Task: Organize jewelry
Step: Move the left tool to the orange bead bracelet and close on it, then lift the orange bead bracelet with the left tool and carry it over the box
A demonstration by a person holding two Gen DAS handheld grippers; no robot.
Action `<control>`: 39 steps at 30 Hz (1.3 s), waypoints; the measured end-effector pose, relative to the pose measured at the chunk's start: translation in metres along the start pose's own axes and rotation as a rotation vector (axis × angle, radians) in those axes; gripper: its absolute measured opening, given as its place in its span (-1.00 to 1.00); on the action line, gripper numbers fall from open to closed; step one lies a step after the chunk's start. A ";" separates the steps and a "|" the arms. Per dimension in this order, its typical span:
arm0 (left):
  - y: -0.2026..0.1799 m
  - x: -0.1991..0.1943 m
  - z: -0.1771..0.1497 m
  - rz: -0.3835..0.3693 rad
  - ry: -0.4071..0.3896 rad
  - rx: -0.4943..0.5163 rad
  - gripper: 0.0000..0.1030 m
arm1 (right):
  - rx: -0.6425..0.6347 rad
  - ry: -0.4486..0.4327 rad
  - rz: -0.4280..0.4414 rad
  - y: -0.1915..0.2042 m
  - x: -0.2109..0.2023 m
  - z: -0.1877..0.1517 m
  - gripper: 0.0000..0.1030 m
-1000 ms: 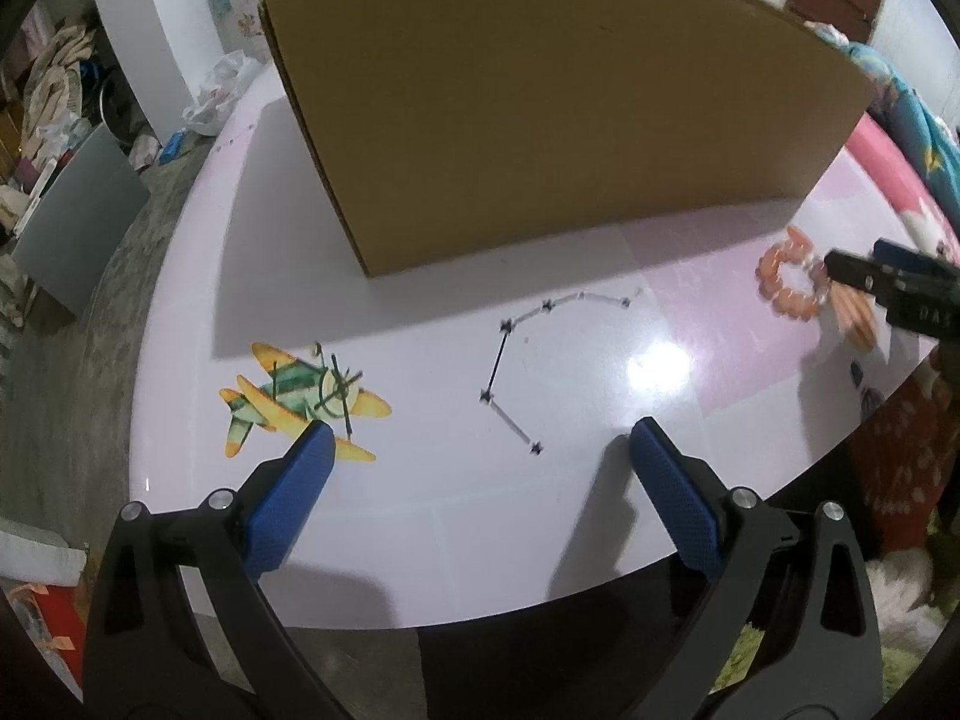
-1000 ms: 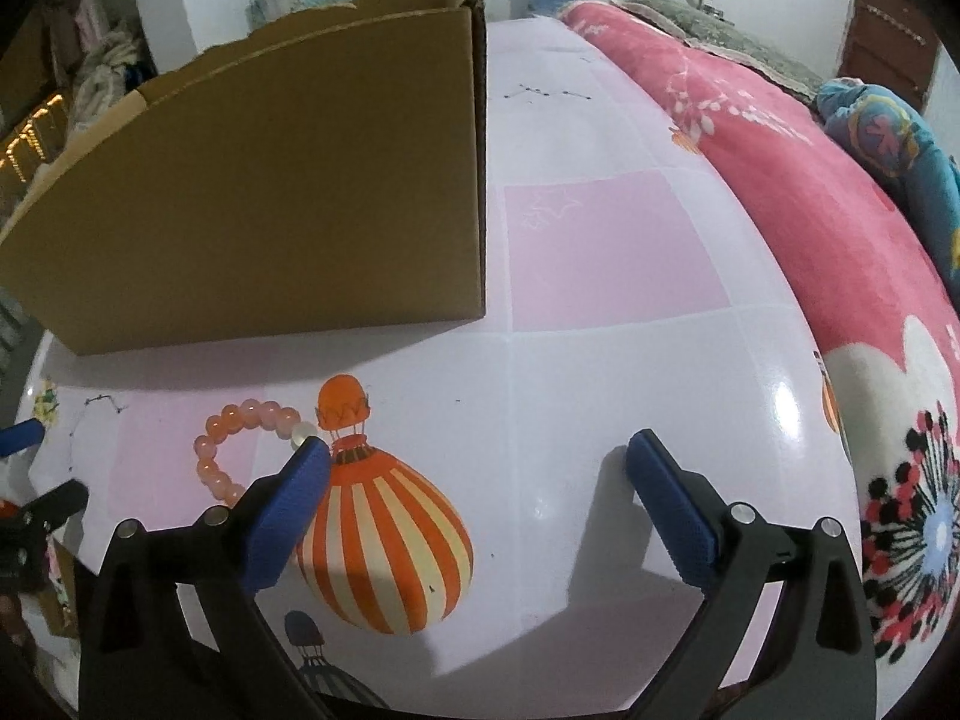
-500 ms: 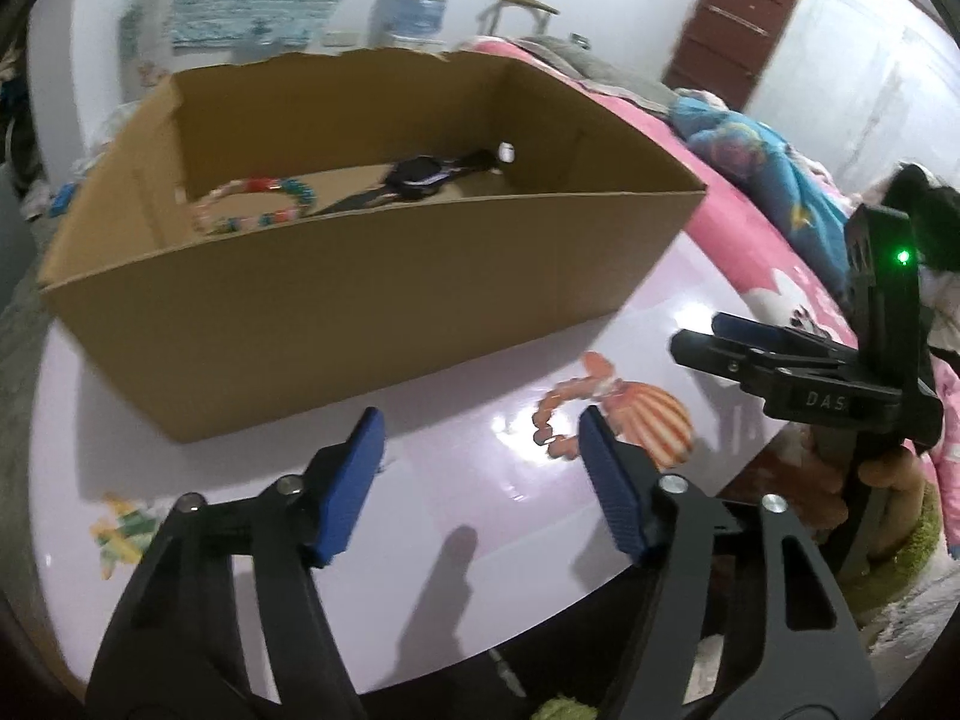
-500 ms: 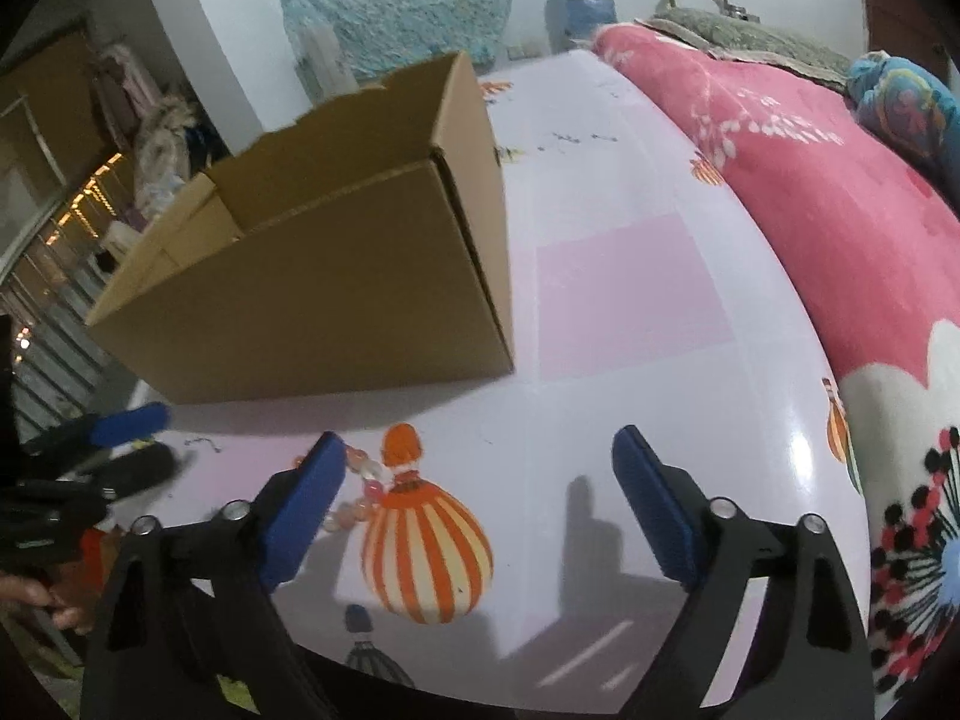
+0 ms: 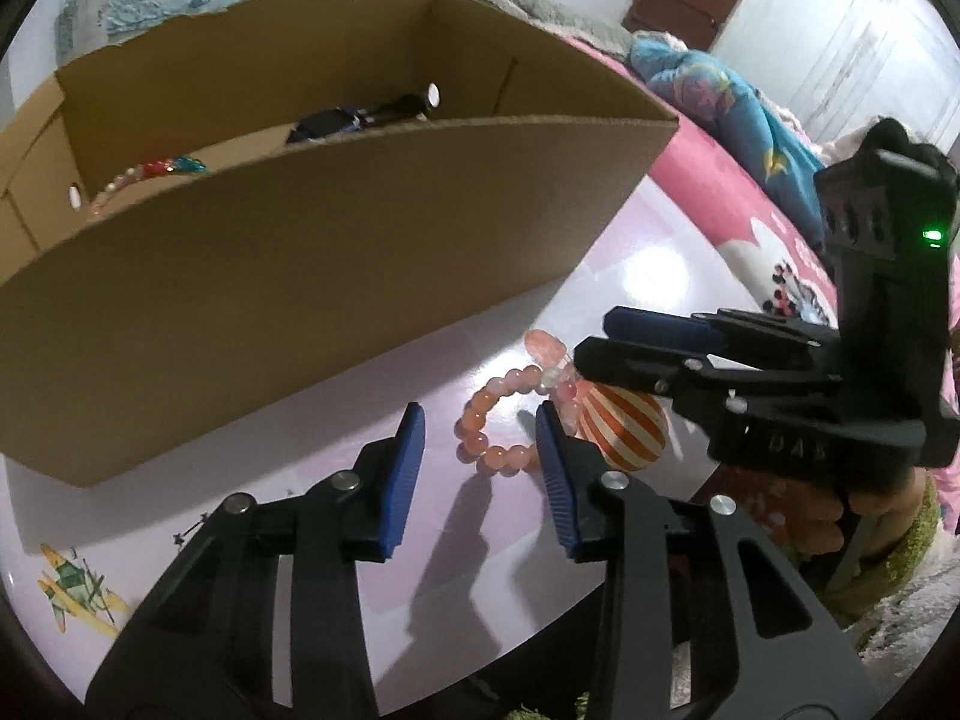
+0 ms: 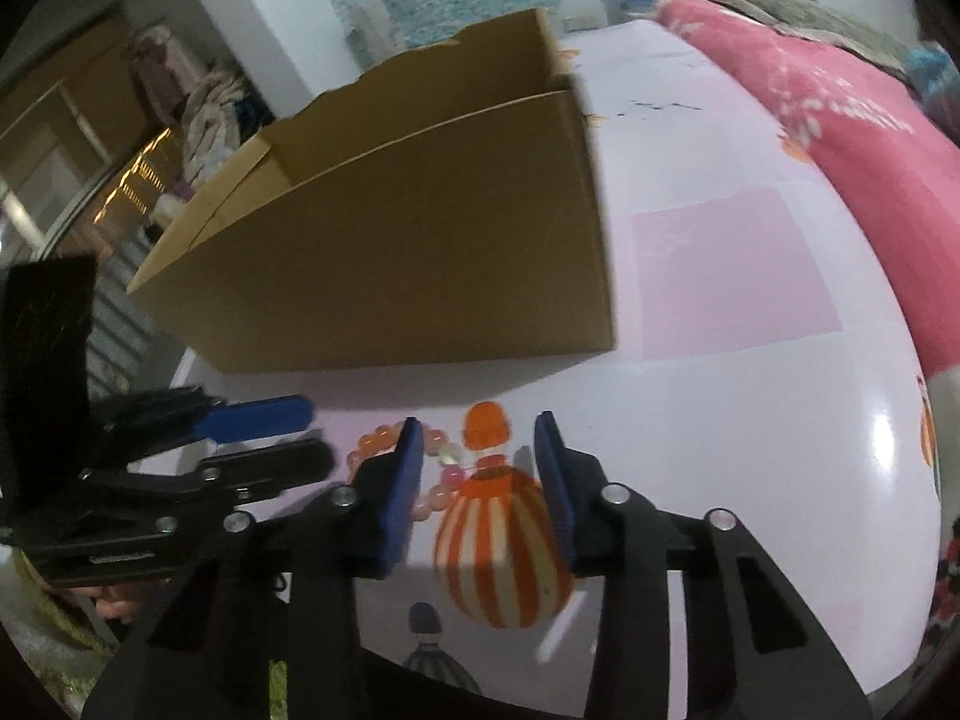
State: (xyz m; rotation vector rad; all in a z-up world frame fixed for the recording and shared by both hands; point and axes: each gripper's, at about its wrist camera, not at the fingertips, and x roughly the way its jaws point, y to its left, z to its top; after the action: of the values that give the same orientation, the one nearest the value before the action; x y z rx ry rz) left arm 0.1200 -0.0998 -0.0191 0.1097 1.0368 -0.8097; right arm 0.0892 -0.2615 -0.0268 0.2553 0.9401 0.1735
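A pink bead bracelet [image 5: 501, 414] lies flat on the white table in front of the open cardboard box [image 5: 336, 240]. My left gripper [image 5: 480, 450] is open and hovers over it, its blue pads either side of the near beads. My right gripper [image 6: 477, 468] is open too, just above the bracelet [image 6: 441, 480] from the other side; it also shows in the left wrist view [image 5: 660, 354]. The left gripper shows at the left of the right wrist view [image 6: 264, 432]. Inside the box lie a dark watch [image 5: 360, 117] and a coloured bead string [image 5: 150, 174].
The table [image 6: 750, 420] carries printed pictures: an orange striped balloon [image 6: 498, 540] and a yellow plane [image 5: 78, 597]. A pink bedspread [image 6: 840, 138] runs along the table's right side. The box [image 6: 420, 240] stands close behind the bracelet.
Both grippers have swung in toward the pink bracelet and narrowed their jaws. The left wrist view turned from the table's left part to the box and bracelet.
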 end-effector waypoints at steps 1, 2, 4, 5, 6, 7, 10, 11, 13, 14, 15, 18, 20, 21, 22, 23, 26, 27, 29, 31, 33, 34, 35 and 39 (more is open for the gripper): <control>-0.002 0.003 0.000 0.008 0.011 0.007 -0.31 | -0.017 0.006 -0.004 0.003 0.002 0.000 -0.38; -0.003 0.006 0.000 0.021 0.020 0.013 -0.31 | -0.033 0.013 -0.008 0.006 0.003 -0.001 -0.42; -0.004 0.012 0.000 0.051 0.045 0.018 -0.34 | -0.065 0.036 -0.024 0.011 0.009 -0.002 -0.47; -0.004 0.016 -0.001 0.058 0.063 0.016 -0.36 | -0.074 0.044 -0.028 0.012 0.011 -0.002 -0.51; -0.003 0.018 0.000 0.057 0.068 0.011 -0.37 | -0.086 0.059 -0.034 0.014 0.015 -0.003 -0.53; -0.003 0.017 0.000 0.054 0.065 0.006 -0.40 | -0.094 0.065 -0.042 0.015 0.017 -0.004 -0.55; -0.004 0.017 0.000 0.083 0.071 0.023 -0.53 | -0.125 0.064 -0.055 0.019 0.018 -0.004 -0.56; -0.003 0.017 -0.001 0.086 0.071 0.023 -0.58 | -0.131 0.065 -0.058 0.020 0.018 -0.004 -0.56; -0.002 0.016 -0.002 0.088 0.070 0.018 -0.71 | -0.146 0.068 -0.061 0.023 0.020 -0.003 -0.59; -0.002 0.016 -0.002 0.085 0.071 0.013 -0.74 | -0.152 0.069 -0.061 0.025 0.021 -0.004 -0.65; -0.001 0.015 -0.002 0.078 0.074 0.009 -0.81 | -0.156 0.071 -0.061 0.025 0.021 -0.004 -0.66; -0.003 0.016 -0.002 0.082 0.075 0.010 -0.83 | -0.167 0.072 -0.061 0.029 0.023 -0.003 -0.75; -0.005 0.017 -0.002 0.083 0.077 0.010 -0.83 | -0.168 0.072 -0.059 0.031 0.025 -0.003 -0.81; -0.006 0.017 -0.002 0.081 0.080 0.007 -0.83 | -0.160 0.071 -0.058 0.030 0.025 -0.002 -0.81; -0.007 0.018 -0.002 0.082 0.081 0.007 -0.83 | -0.152 0.069 -0.058 0.030 0.025 -0.002 -0.81; -0.008 0.018 -0.002 0.082 0.081 0.007 -0.83 | -0.146 0.068 -0.057 0.030 0.025 -0.002 -0.81; -0.010 0.017 -0.001 0.082 0.079 0.011 -0.83 | -0.128 0.056 -0.058 0.030 0.023 -0.001 -0.81; -0.011 0.016 -0.001 0.081 0.075 0.012 -0.83 | -0.123 0.053 -0.058 0.029 0.022 -0.001 -0.81; -0.014 0.014 0.000 0.083 0.069 0.016 -0.83 | -0.119 0.048 -0.061 0.027 0.017 -0.003 -0.81; -0.016 0.013 0.001 0.082 0.062 0.019 -0.83 | -0.117 0.044 -0.064 0.027 0.015 -0.003 -0.81; -0.018 0.010 0.002 0.085 0.054 0.024 -0.83 | -0.117 0.040 -0.067 0.028 0.013 -0.003 -0.81; -0.019 0.008 0.002 0.087 0.050 0.026 -0.83 | -0.117 0.037 -0.069 0.027 0.009 -0.005 -0.81; -0.021 0.007 0.002 0.088 0.047 0.028 -0.83 | -0.117 0.034 -0.070 0.027 0.008 -0.006 -0.81; -0.025 0.001 0.002 0.091 0.032 0.035 -0.83 | -0.117 0.021 -0.073 0.027 0.001 -0.006 -0.81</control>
State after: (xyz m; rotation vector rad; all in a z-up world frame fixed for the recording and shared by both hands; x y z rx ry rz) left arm 0.1056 -0.1195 -0.0119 0.1991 1.0409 -0.7461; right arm 0.0833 -0.2346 -0.0230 0.1115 0.9553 0.1640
